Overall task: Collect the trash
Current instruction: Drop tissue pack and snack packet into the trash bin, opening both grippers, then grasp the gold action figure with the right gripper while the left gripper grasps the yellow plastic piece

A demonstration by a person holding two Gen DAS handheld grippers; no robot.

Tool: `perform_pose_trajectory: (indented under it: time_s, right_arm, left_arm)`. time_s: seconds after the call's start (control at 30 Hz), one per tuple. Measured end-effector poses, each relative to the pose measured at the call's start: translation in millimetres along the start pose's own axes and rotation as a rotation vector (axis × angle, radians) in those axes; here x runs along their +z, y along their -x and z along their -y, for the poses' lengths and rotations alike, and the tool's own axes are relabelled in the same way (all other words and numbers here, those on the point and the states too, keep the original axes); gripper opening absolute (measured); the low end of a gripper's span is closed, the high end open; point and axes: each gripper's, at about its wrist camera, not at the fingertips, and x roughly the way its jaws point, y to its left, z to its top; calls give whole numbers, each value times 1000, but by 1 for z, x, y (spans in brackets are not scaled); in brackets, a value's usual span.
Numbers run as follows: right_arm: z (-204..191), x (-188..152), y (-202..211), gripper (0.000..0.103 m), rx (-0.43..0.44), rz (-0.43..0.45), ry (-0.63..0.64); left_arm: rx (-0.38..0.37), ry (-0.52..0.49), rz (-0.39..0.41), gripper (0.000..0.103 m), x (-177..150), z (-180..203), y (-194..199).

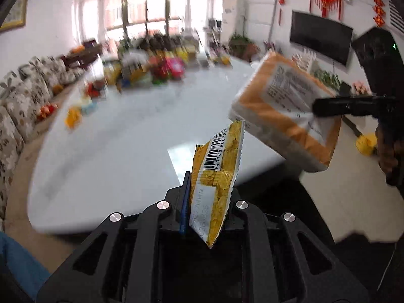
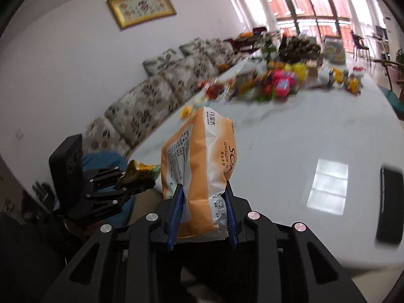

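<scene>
Left wrist view: the left hand-held gripper [image 1: 209, 202] pinches a yellow snack wrapper [image 1: 219, 176] upright, clear of the surface [image 1: 126, 139]; to its right, the right hand-held gripper [image 2: 203, 212] clamps an orange tissue pack [image 2: 199, 161], ready for disposal.

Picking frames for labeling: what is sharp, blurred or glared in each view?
Left wrist: snack wrapper and tissue pack sharp, far clutter smeared, window glare on the table. Right wrist: tissue pack sharp, clutter blurred, glare patch on the table.
</scene>
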Motion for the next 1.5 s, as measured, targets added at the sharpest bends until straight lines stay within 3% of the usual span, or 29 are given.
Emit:
perform_pose_trajectory:
  time_s: [0.27, 0.33, 0.4, 0.53, 0.6, 0.77, 0.87, 0.93, 1.03, 1.07, 1.13, 1.2, 1.3, 1.4, 1.5]
  right_arm:
    - [7, -90, -65, 32, -82, -266, 21]
    - [20, -109, -101, 37, -94, -353, 23]
    - [31, -125, -134, 51, -121, -423, 32]
    - [42, -148, -174, 52, -185, -519, 88]
    - [38, -146, -164, 52, -165, -499, 84]
    - [9, -91, -90, 53, -73, -321, 121]
    - [-4, -34, -56, 67, -61, -188, 169]
    - [0, 6, -54, 67, -90, -131, 199]
    - [18, 77, -73, 67, -145, -51, 196]
    - [30, 106, -86, 67, -151, -27, 156]
    - [55, 163, -123, 68, -64, -6, 23]
    - [77, 200, -158, 68, 80, 1, -164]
    - [122, 231, -206, 67, 193, 38, -468]
    - [147, 246, -248, 64, 190, 58, -636]
    - [153, 258, -271, 64, 121, 92, -665]
  left_arm:
    - [-10, -30, -301, 17, -88, 5, -80]
    - [5, -57, -374, 24, -105, 3, -111]
    - [12, -86, -462, 73, -123, 1, -143]
    - [10, -95, -543, 75, -139, -3, -173]
    - [19, -97, -530, 75, -135, -4, -169]
    - [11, -70, -384, 75, -98, -10, -108]
    - [19, -53, -228, 81, -59, -14, -56]
    - [43, -48, -97, 86, -26, -22, -24]
    - [101, -31, 35, 88, 14, -36, -1]
    - [115, -15, 78, 89, 26, -43, 4]
    - [162, 26, 119, 89, 47, -60, 2]
    - [172, 86, 131, 89, 58, -76, -5]
    - [158, 209, 123, 89, 67, -104, -20]
    - [129, 267, 113, 89, 56, -123, -27]
    - [137, 267, 102, 89, 40, -134, -25]
